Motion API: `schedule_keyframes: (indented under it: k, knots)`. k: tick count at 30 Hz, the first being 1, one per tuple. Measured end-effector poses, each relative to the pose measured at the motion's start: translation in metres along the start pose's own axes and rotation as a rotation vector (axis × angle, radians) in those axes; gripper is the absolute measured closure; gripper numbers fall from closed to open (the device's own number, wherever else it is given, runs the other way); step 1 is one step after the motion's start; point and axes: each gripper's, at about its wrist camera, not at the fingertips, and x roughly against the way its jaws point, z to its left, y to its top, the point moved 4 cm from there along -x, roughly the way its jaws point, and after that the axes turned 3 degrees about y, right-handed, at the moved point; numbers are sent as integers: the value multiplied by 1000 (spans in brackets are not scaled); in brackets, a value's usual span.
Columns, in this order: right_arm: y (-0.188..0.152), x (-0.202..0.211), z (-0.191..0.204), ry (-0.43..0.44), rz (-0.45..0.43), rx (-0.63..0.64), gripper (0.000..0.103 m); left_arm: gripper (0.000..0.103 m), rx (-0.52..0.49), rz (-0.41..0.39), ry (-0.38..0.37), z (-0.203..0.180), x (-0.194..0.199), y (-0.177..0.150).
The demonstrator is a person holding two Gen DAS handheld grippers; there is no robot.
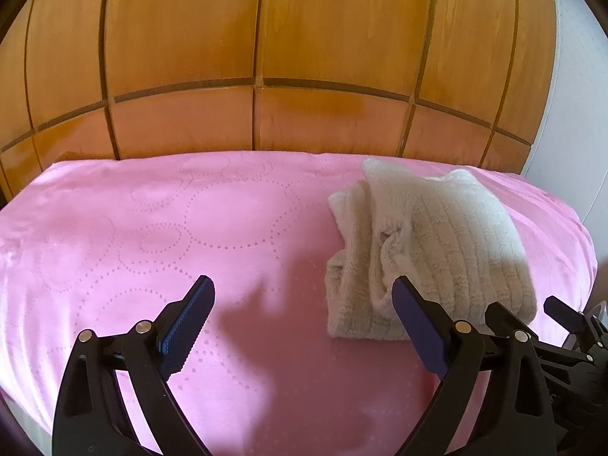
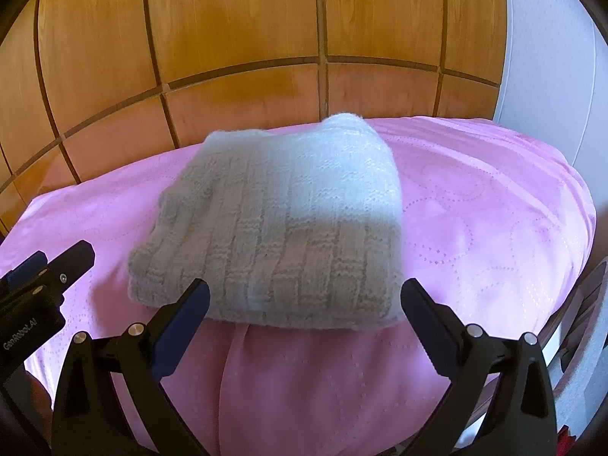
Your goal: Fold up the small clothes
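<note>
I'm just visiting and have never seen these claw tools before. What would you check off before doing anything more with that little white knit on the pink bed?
1. Left claw free and open: ok, its fingers stand wide apart and hold nothing.
2. Right claw free and open: ok, also wide apart and holding nothing.
3. White knit garment folded into a compact bundle: ok from the right wrist view.
4. Fold tidy on every side: not ok, the left wrist view shows loose bunched layers along one edge.
5. Garment fully resting on the pink bedcover: ok, no part hangs off.
6. Claws touching the knit: cannot tell, the tips overlap its near edge in both views.
</note>
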Motion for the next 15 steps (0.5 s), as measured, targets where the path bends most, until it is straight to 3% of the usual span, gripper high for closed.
schedule_keyframes:
  k: [15]
  knots:
    - [2, 3, -3, 9, -14, -13, 3, 10, -19, -15, -2, -1, 0, 0]
